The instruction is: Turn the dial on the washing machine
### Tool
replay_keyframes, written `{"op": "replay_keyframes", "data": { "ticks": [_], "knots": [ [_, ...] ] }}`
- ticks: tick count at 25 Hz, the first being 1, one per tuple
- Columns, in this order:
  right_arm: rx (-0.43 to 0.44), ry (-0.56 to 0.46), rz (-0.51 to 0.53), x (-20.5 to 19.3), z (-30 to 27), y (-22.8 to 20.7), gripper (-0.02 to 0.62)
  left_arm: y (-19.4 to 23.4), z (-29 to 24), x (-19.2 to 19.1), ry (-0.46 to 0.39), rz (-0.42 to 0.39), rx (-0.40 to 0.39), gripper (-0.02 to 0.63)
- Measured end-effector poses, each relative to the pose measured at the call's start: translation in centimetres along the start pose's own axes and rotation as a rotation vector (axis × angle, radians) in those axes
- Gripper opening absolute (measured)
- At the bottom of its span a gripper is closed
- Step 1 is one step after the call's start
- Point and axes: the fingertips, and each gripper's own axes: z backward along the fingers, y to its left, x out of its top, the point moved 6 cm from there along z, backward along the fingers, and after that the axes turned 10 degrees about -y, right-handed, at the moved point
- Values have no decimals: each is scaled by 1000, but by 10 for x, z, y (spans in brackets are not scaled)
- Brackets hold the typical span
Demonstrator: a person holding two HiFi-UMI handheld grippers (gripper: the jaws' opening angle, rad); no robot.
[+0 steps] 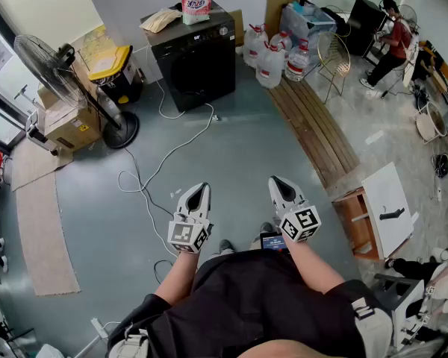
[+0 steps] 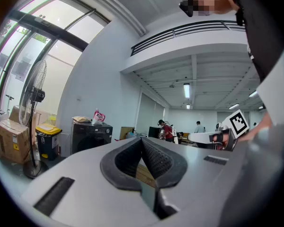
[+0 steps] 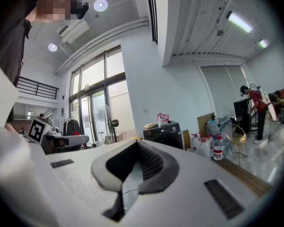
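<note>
The black washing machine (image 1: pixel 198 60) stands against the far wall, a few steps ahead of me. Its small silver dial (image 1: pixel 222 30) sits at the right end of the top panel. A pink bag (image 1: pixel 196 6) and a tan pouch lie on its lid. Both grippers are held close to my body, far from the machine and pointing toward it. The left gripper (image 1: pixel 197 192) has its jaws together with nothing between them, and so does the right gripper (image 1: pixel 278 183). The machine (image 2: pixel 91 136) shows small in the left gripper view and the machine (image 3: pixel 166 133) in the right gripper view.
A standing fan (image 1: pixel 56 69), a yellow-lidded bin (image 1: pixel 110 62) and a cardboard box (image 1: pixel 71 121) stand left of the machine. Water bottles (image 1: pixel 272 57) and a wooden bench (image 1: pixel 313 129) are to its right. A white cable (image 1: pixel 164 159) trails across the grey floor. A person (image 1: pixel 392 47) stands far right.
</note>
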Motion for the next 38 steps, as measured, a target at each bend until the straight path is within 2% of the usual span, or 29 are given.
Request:
{"op": "replay_keyframes", "data": {
  "ticks": [6, 10, 12, 15, 16, 17, 19, 20, 23, 28, 33, 38],
  "knots": [
    [30, -20, -26, -4, 4, 29, 3, -10, 15, 10, 0, 9, -62, -5],
    [54, -48, 8, 12, 4, 29, 3, -17, 13, 14, 10, 80, -34, -5],
    [44, -74, 43, 19, 10, 29, 3, -20, 16, 15, 26, 80, -44, -5],
    [17, -132, 40, 24, 23, 24, 5, -24, 16, 11, 52, 70, -54, -5],
    [6, -158, 26, 25, 28, 21, 34, -27, 13, 11, 51, 72, -65, -5],
    [-2, -172, 7, 24, 32, 18, 103, -32, 9, 11, 48, 73, -82, -5],
    [-1, -147, -34, 16, 36, 14, 257, -42, 2, 13, 38, 66, -120, -5],
    [5, -117, -50, 11, 36, 13, 295, -46, 0, 14, 33, 59, -138, -5],
    [24, -66, -71, 7, 36, 12, 296, -55, -3, 15, 22, 33, -168, -5],
    [5, -127, -11, 25, 44, 0, 293, -57, -6, 18, -3, 38, -121, -5],
    [-28, -91, 20, 23, 41, -9, 288, -57, -3, 15, 14, 43, -98, -5],
    [2, -68, -1, 18, 44, -15, 285, -68, -7, 13, 26, 58, -121, -5]
  ]
}}
